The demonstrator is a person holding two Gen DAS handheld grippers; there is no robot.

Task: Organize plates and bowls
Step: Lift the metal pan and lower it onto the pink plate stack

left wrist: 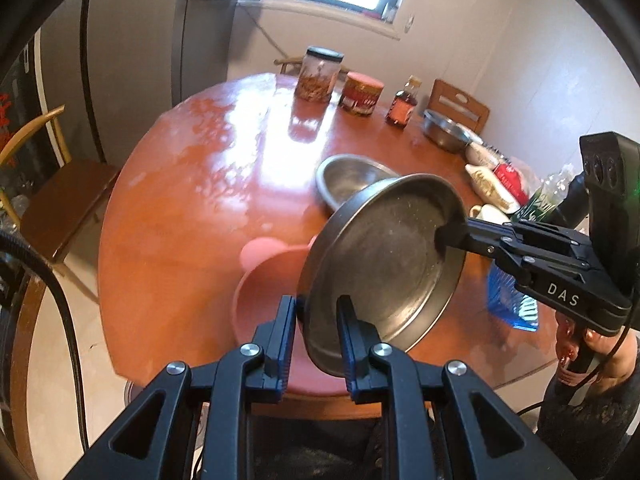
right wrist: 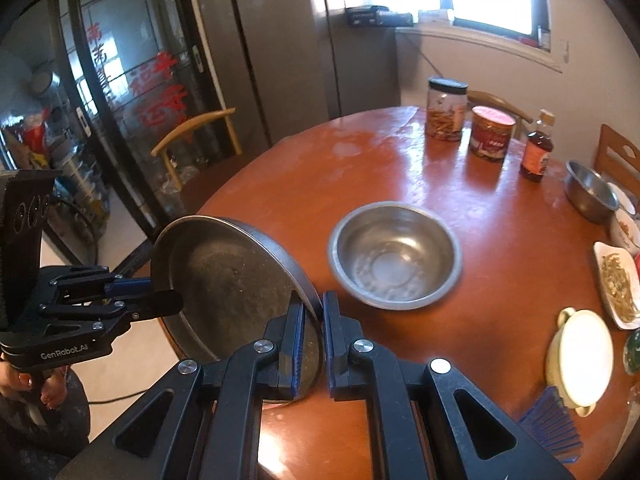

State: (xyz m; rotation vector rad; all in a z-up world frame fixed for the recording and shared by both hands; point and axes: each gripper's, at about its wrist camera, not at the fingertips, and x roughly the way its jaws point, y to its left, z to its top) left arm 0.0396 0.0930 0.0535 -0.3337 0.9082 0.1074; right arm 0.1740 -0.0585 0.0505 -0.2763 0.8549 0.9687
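- Both pairs of fingers pinch the rim of the metal plate (left wrist: 384, 264): left gripper (left wrist: 316, 336) at its near edge, right gripper (right wrist: 314, 340) at the opposite edge.
- The plate hangs tilted above the pink bowl (left wrist: 264, 280).
- A steel bowl (right wrist: 394, 254) sits just beyond on the round table (right wrist: 460, 184).
- Jars and a bottle (right wrist: 537, 152) stand at the far side.

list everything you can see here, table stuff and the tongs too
metal plate: 1, dark steel, tilted, held above table
pink bowl: 1, pink, near edge under plate
steel bowl: 1, silver, table centre
second steel bowl: 1, silver, far right
jar: 1, clear, black lid, far side
red tub: 1, red, beside jar
bottle: 1, dark, beside tub
white lidded pot: 1, cream, right edge
table: 1, red-brown, round
left tongs: shut on plate rim
right tongs: shut on plate rim
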